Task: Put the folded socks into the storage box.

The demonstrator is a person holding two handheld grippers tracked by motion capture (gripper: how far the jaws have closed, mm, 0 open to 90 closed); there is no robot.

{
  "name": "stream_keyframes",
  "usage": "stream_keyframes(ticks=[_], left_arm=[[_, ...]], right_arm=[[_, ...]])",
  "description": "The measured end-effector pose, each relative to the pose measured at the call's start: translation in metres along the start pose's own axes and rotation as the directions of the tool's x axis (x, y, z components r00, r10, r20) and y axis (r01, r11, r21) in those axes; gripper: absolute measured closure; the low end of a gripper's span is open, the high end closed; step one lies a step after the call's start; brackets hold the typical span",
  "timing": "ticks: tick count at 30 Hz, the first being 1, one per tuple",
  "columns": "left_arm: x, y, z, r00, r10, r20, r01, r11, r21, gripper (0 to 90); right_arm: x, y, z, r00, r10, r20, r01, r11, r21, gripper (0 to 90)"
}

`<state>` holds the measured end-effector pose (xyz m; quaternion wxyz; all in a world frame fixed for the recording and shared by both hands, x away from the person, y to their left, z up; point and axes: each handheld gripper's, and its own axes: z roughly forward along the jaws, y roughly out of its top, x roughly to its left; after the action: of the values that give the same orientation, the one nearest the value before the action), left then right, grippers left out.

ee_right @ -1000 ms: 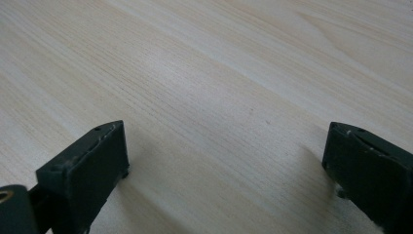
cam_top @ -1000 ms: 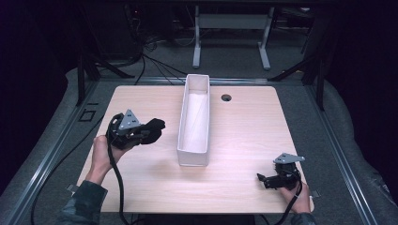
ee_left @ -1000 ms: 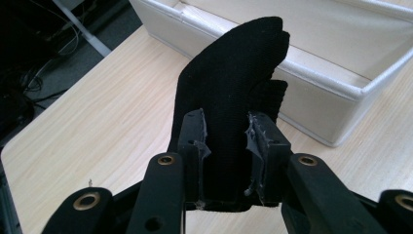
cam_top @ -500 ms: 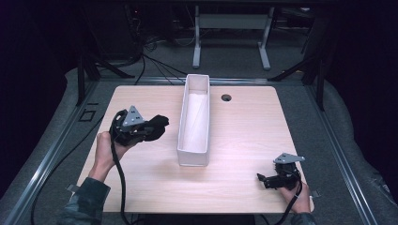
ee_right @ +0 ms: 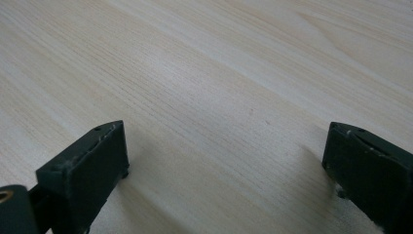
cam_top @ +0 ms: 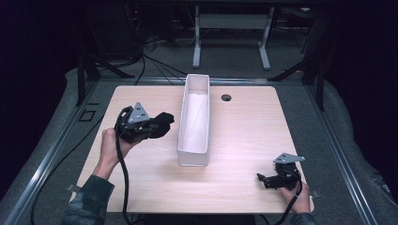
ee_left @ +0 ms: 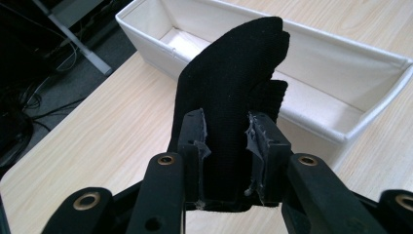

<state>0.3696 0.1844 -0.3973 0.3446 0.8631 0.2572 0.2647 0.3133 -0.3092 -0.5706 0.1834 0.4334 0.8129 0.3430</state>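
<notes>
Clamped between my left gripper jaws is a folded black cloth, its free end sticking up past the tips. I hold it above the wooden table, just beside the long white bin, near its left wall. Over at the near right corner, my right gripper sits low on bare wood, jaws spread wide, holding nothing.

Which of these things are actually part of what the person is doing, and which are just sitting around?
Part of the job:
- black cloth, clamped in the left gripper
- long white bin, just beside that cloth

Just there:
- right gripper, open, resting low at the table's near corner with nothing between its jaws
- small round hole in the table
</notes>
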Motion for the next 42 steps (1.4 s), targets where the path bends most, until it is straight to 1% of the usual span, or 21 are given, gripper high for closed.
stream_keyframes(ticks=[2,16,17,18,19,20,26,27,30,31,32,33,35,40,42], left_arm=[[-0.001,0.002,0.001,1.0000,0.006,0.002,-0.006,1.0000,0.002,70.1],[-0.007,0.017,0.007,0.9998,0.008,0.016,-0.007,0.9998,-0.017,69.9],[-0.007,0.018,0.007,0.9997,0.018,0.017,-0.018,0.9997,-0.014,69.9],[-0.008,0.019,0.008,0.9998,0.007,0.019,-0.007,0.9998,-0.020,69.9],[-0.008,0.021,0.008,0.9996,0.015,0.023,-0.014,0.9997,-0.018,69.9],[-0.009,0.022,0.009,0.9996,0.012,0.024,-0.011,0.9997,-0.019,69.9],[-0.014,0.028,0.014,0.9992,0.020,0.034,-0.019,0.9996,-0.020,70.0],[-0.015,0.028,0.014,0.9990,0.028,0.036,-0.027,0.9995,-0.018,70.0],[-0.017,0.030,0.017,0.9988,0.025,0.043,-0.024,0.9995,-0.020,70.0],[-0.017,0.031,0.017,0.9985,0.034,0.043,-0.033,0.9993,-0.018,70.0],[-0.018,0.032,0.018,0.9986,0.028,0.045,-0.027,0.9994,-0.021,70.0],[-0.019,0.033,0.019,0.9982,0.035,0.049,-0.034,0.9992,-0.019,70.0],[-0.021,0.035,0.021,0.9981,0.031,0.054,-0.030,0.9993,-0.024,70.0],[-0.026,0.040,0.027,0.9970,0.038,0.068,-0.036,0.9990,-0.028,70.0],[-0.029,0.041,0.029,0.9961,0.049,0.073,-0.047,0.9986,-0.026,70.0]], right_arm=[[0.000,0.000,0.000,1.0000,0.000,0.000,0.000,1.000,0.000,2.2],[0.000,0.000,0.000,1.0000,-0.001,-0.001,0.001,1.000,0.000,2.2],[0.000,0.000,0.000,1.0000,-0.001,-0.001,0.001,1.000,0.000,2.2],[0.000,0.000,0.000,1.0000,-0.001,-0.001,0.001,1.000,0.000,2.2],[0.000,0.000,0.000,1.0000,0.000,0.000,0.000,1.000,0.000,2.2],[0.000,0.000,0.000,1.0000,-0.001,-0.001,0.001,1.000,0.000,2.2],[0.000,0.000,0.000,1.0000,0.000,0.000,0.000,1.000,0.000,2.2],[0.000,0.000,0.000,1.0000,0.001,0.000,-0.001,1.000,0.000,2.2],[0.000,0.000,0.000,1.0000,0.001,0.001,-0.001,1.000,0.000,2.2],[0.000,0.000,0.000,1.0000,0.000,0.001,0.000,1.000,0.000,2.2],[0.000,0.000,0.000,1.0000,0.000,0.001,0.000,1.000,0.000,2.2],[0.000,0.000,0.000,1.0000,0.000,0.000,0.000,1.000,0.000,2.2],[0.000,0.000,0.000,1.0000,0.000,0.000,0.000,1.000,0.000,2.2],[0.000,0.000,0.000,1.0000,0.000,0.001,0.000,1.000,0.000,2.2],[0.000,0.000,0.000,1.0000,0.000,0.001,0.000,1.000,0.000,2.2]])
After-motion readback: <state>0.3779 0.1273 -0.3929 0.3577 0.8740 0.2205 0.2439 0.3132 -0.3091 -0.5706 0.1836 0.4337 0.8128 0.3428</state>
